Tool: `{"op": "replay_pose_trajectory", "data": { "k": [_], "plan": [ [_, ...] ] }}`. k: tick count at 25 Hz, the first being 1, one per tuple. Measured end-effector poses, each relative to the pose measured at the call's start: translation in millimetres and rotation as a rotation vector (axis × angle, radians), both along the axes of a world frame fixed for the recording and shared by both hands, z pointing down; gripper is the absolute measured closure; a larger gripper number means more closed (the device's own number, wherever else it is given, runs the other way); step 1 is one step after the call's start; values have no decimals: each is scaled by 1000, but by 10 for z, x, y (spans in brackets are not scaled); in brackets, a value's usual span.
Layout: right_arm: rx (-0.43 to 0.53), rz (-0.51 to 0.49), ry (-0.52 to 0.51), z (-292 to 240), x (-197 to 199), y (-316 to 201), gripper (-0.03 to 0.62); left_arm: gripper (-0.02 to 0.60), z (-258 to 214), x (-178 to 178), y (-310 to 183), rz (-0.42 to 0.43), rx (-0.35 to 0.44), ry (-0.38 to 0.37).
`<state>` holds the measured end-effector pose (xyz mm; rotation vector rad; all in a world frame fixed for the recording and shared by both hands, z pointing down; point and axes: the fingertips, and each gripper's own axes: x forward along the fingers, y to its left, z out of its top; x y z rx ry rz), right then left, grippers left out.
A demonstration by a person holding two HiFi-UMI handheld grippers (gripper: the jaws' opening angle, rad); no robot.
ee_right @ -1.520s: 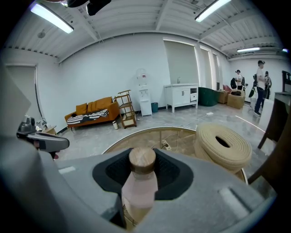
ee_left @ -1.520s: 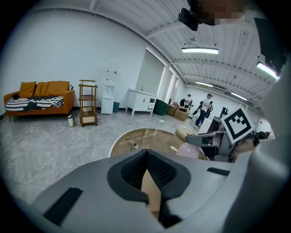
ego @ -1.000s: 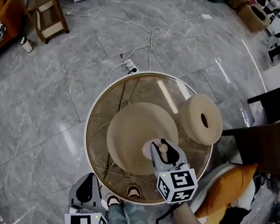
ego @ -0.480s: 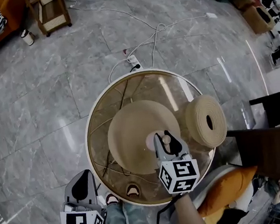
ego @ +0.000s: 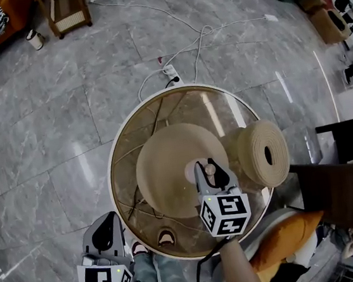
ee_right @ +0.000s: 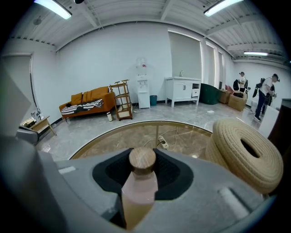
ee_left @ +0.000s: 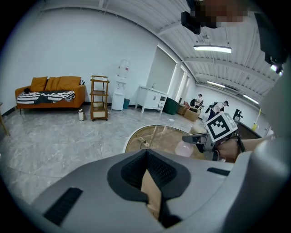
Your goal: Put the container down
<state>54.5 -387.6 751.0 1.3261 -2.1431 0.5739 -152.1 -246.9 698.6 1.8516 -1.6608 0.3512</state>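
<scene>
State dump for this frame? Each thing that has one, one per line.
right gripper, shut on the container
container, cap on, upright over the glass table; contact unclear
left gripper, shut, empty, off to the table's side
rope coil, standing on edge on the glass table

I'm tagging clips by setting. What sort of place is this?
Probably an open office lounge or break area: an orange sofa, a water dispenser near a white cabinet, and a round glass table.
</scene>
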Motion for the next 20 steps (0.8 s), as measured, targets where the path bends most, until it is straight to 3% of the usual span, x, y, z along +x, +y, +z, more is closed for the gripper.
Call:
{"op": "replay_pose_trajectory", "data": {
  "k": [20],
  "plan": [
    [2,-15,11,68,-3,19,459,584,73,112,-2,26,-7,20]
  ]
}}
